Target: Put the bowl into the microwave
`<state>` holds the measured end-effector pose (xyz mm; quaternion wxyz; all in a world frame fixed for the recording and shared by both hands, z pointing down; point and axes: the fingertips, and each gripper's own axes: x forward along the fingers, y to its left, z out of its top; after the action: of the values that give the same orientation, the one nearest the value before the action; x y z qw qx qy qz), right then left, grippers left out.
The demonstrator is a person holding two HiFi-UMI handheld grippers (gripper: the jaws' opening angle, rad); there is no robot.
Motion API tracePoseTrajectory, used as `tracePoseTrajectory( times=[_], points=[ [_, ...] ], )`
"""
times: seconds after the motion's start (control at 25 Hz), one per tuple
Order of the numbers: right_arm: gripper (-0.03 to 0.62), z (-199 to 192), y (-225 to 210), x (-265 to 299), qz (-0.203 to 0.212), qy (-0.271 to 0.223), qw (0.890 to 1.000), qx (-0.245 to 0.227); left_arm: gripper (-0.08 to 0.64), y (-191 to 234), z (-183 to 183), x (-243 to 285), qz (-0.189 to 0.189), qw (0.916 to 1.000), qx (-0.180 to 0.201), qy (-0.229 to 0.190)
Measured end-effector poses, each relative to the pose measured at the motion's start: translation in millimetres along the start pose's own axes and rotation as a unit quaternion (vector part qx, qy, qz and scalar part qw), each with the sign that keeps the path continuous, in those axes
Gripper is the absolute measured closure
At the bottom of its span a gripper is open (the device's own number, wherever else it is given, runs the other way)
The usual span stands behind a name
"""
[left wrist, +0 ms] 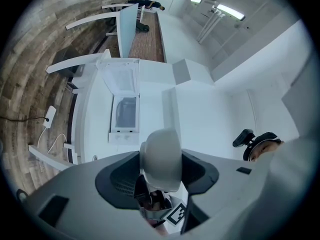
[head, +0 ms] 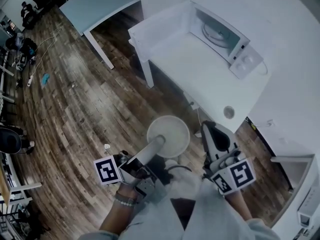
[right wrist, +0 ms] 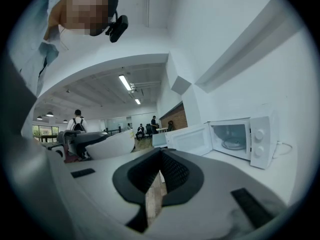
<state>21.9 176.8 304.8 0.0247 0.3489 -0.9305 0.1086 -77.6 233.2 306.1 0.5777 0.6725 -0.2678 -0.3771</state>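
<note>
Bowl in hand, microwave open, nothing loaded yet.
The white desk (head: 200, 79) bears the microwave (head: 239, 48), its door (head: 160, 31) swung wide (turntable (head: 216, 33) bare). The bowl (head: 175, 126) hangs over the floor short of it, clamped in the left tool (head: 158, 142). The right tool (head: 210, 130) is closed on nothing. Reaching in and placing remain.

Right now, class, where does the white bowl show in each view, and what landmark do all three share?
Head view: bowl lower centre, held by the left gripper.
Left gripper view: bowl at centre, gripped between the jaws.
Right gripper view: bowl left of centre.
Shared landmark: the open microwave.
</note>
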Motion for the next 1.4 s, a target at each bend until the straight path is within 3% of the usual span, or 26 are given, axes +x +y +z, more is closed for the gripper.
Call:
tracePoseTrajectory(
  times=[0.4,0.8,1.4],
  points=[
    [0.589,-0.9,-31.6,12.2,-0.011,0.004,1.0,0.006,0.351,12.3,17.3,29.7,0.007,0.9999,-0.008,-0.001],
    [0.589,5.3,-64.2,19.6,-0.065,0.0,0.998,-0.015,0.351,23.5,36.1,74.7,0.0,0.9988,-0.015,0.046],
    [0.589,27.7,-131.7,94.1,-0.17,-0.003,0.986,0.003,0.351,37.6,134.3,170.4,-0.004,0.9899,-0.019,0.14]
  ],
)
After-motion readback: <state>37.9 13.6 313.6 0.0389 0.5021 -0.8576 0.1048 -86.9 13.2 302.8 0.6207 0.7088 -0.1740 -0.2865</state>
